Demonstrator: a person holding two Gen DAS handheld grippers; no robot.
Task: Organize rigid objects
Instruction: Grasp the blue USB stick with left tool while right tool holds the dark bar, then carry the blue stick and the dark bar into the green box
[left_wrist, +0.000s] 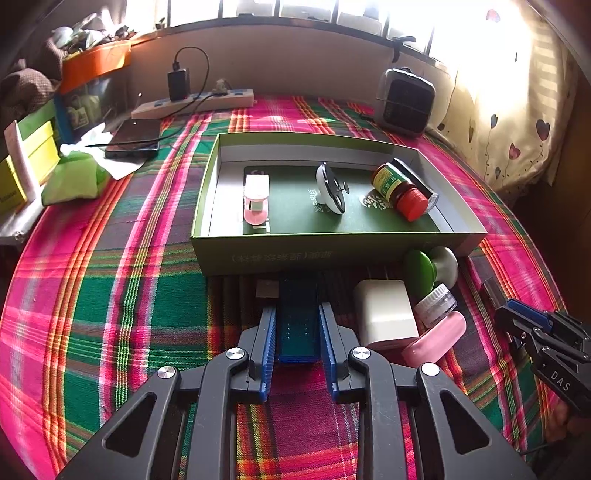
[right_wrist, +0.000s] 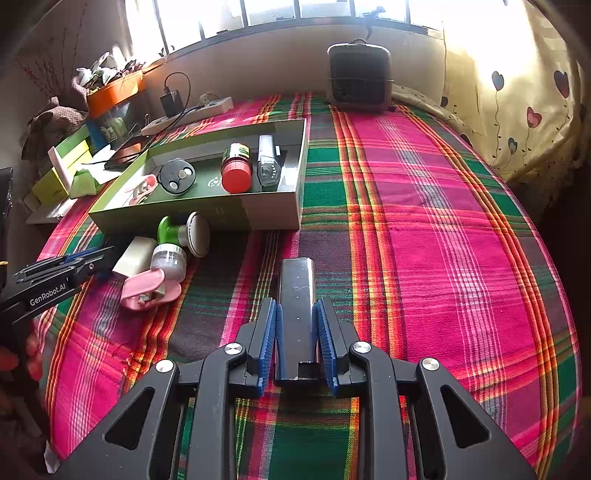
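My left gripper (left_wrist: 297, 314) is shut on a dark teal rectangular bar (left_wrist: 297, 321), close in front of the green cardboard box (left_wrist: 325, 249). My right gripper (right_wrist: 296, 314) is shut on a grey metal bar (right_wrist: 296, 295) over the plaid cloth, to the right of the box (right_wrist: 207, 208). The box holds a pink clip (left_wrist: 255, 199), a round white-and-black lid (left_wrist: 331, 188), a red-capped bottle (left_wrist: 397, 190) and a watch (right_wrist: 266, 162). Loose in front of it lie a white block (left_wrist: 386, 314), a green-and-white knob (left_wrist: 430, 267), a small clear jar (left_wrist: 436, 302) and a pink case (left_wrist: 436, 339).
A plaid cloth (right_wrist: 424, 221) covers the table. At the back stand a small heater (left_wrist: 404, 99), a power strip with a charger (left_wrist: 192, 99) and a phone (left_wrist: 135, 138). Yellow boxes and a green bag (left_wrist: 74, 177) crowd the left edge. A curtain (left_wrist: 517, 110) hangs at the right.
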